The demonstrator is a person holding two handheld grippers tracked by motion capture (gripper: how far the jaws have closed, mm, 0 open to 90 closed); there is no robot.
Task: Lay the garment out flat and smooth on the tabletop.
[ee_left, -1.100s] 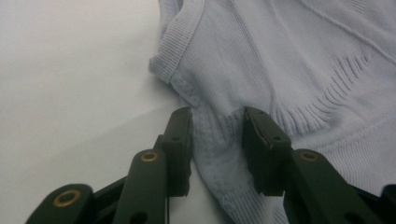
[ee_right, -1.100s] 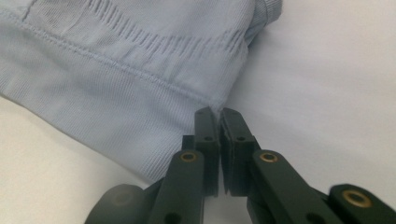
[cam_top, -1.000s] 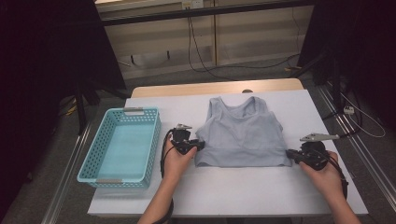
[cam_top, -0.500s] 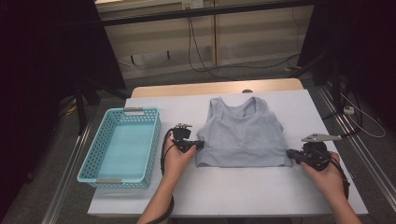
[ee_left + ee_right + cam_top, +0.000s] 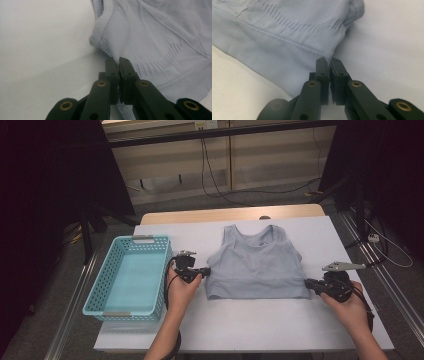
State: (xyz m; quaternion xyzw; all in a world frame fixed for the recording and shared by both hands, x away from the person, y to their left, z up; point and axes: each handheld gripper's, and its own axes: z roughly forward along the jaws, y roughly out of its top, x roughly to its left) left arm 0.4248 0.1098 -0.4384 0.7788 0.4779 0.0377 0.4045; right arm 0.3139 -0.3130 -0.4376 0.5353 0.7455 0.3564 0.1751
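Your left gripper (image 5: pixel 206 270) pinched tight on the left side edge of the grey crop top (image 5: pixel 257 262), jaws just closed on the fabric; your right gripper (image 5: pixel 309 283) clamped on its right hem corner; top flat mid-table (image 5: pixel 250 325); turquoise basket (image 5: pixel 97 292) at left, nothing inside

White table (image 5: pixel 250 325), flat pale blue crop top (image 5: pixel 257 262) at centre, turquoise basket (image 5: pixel 95 296) on left edge.

Pale blue top (image 5: pixel 257 262), turquoise basket (image 5: pixel 95 292)
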